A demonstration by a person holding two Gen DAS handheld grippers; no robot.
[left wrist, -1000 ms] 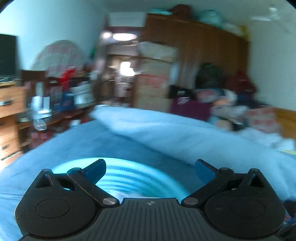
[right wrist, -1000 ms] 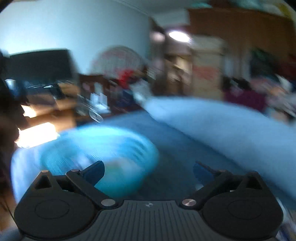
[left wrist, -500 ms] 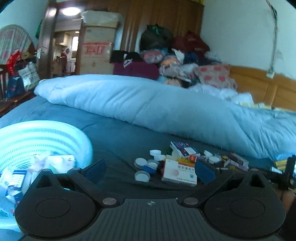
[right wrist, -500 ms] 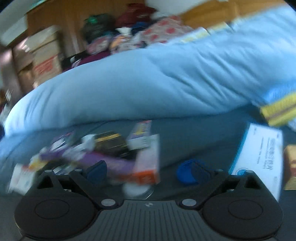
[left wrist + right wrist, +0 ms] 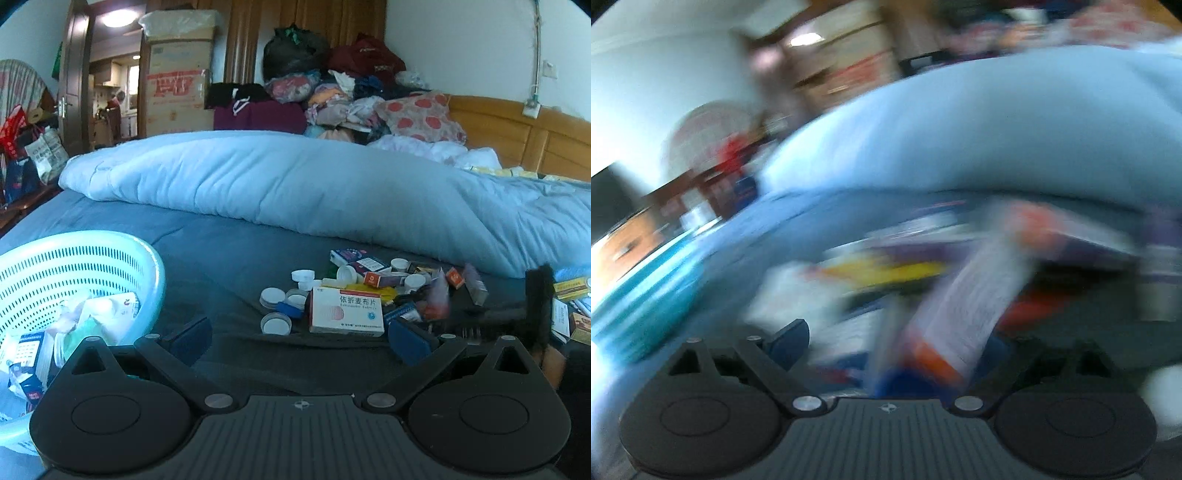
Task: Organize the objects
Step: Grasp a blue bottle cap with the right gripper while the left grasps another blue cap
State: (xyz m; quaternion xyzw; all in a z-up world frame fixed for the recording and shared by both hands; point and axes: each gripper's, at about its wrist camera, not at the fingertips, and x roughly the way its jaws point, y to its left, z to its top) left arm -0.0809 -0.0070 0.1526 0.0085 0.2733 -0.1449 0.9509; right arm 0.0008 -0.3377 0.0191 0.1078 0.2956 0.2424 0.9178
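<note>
A pile of medicine boxes and white bottle caps (image 5: 275,325) lies on the dark blue sheet (image 5: 229,258). A white box with a red dot (image 5: 345,312) lies at the pile's front. My left gripper (image 5: 299,334) hovers open just short of that box, with nothing between its fingers. A light blue slotted basket (image 5: 92,254) with packets inside stands at the left. The right wrist view is heavily blurred. My right gripper (image 5: 894,341) is low over the pile with its jaws closing. A white and orange box (image 5: 964,306) stands tilted between them, nearer the right finger, and the left finger (image 5: 786,338) is clear of it.
A rolled pale blue duvet (image 5: 332,188) crosses the bed behind the pile. A dark blurred shape (image 5: 537,295) moves at the pile's right edge. More boxes (image 5: 570,288) lie at the far right. Clothes and a wooden headboard (image 5: 517,136) are behind.
Both views have swung from the basket to the pile. The left view then held still. The right gripper sank into the pile, and a white and orange box now sits between its jaws.
</note>
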